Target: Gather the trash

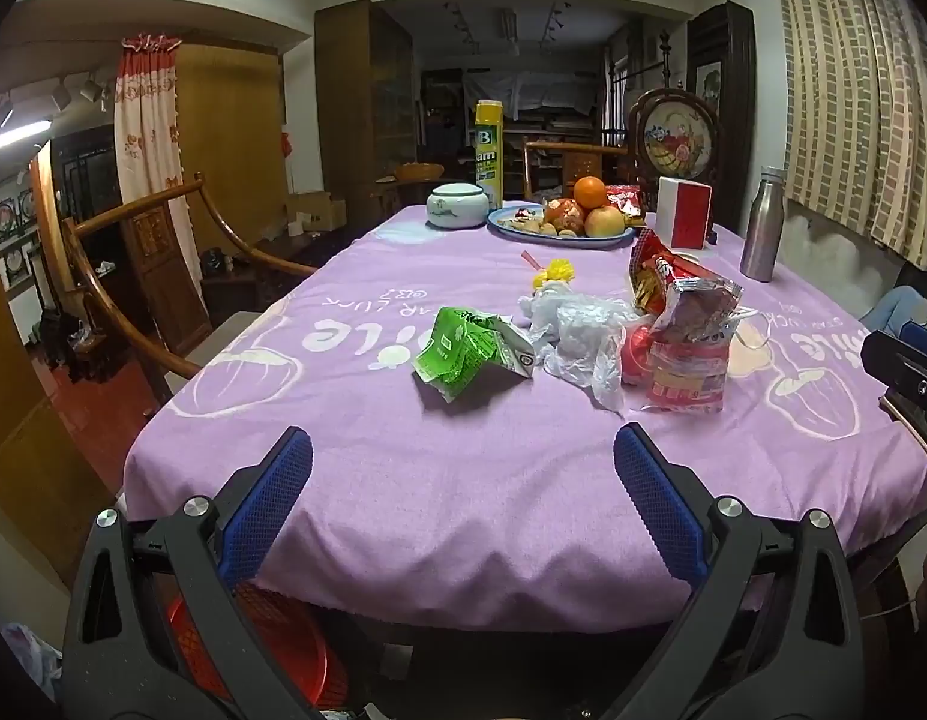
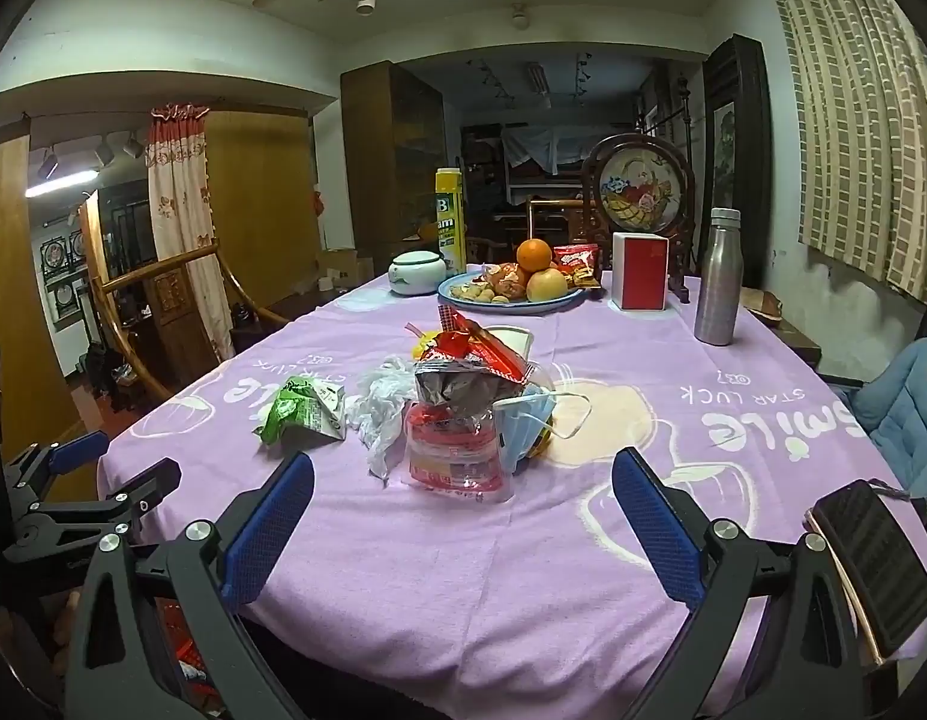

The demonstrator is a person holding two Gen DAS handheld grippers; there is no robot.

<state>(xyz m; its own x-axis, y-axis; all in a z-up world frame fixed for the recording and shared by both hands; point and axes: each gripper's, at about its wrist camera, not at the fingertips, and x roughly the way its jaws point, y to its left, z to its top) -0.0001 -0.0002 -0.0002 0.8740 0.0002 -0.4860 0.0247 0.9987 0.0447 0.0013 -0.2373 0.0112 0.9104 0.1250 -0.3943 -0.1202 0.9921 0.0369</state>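
A heap of trash lies mid-table on the purple cloth point(image 1: 463, 510): a crumpled green carton point(image 1: 469, 351) point(image 2: 304, 411), a clear plastic bag point(image 1: 577, 333) point(image 2: 379, 408), red and silver snack wrappers point(image 1: 688, 342) point(image 2: 457, 420) and a blue face mask point(image 2: 526, 423). My left gripper point(image 1: 463, 480) hangs open over the table's near edge, short of the carton, nothing between its fingers. My right gripper point(image 2: 463, 498) is open too, just before the wrappers, also empty. The left gripper point(image 2: 112, 462) shows at the left of the right wrist view.
At the far end stand a fruit plate point(image 1: 562, 228), a white lidded jar point(image 1: 457, 204), a yellow can point(image 1: 488, 150), a red and white box point(image 1: 682, 210) and a steel bottle point(image 1: 763, 225). A red basket point(image 1: 271, 642) sits under the table. A phone point(image 2: 877, 564) lies at the right edge. Wooden chairs point(image 1: 133, 276) flank the left.
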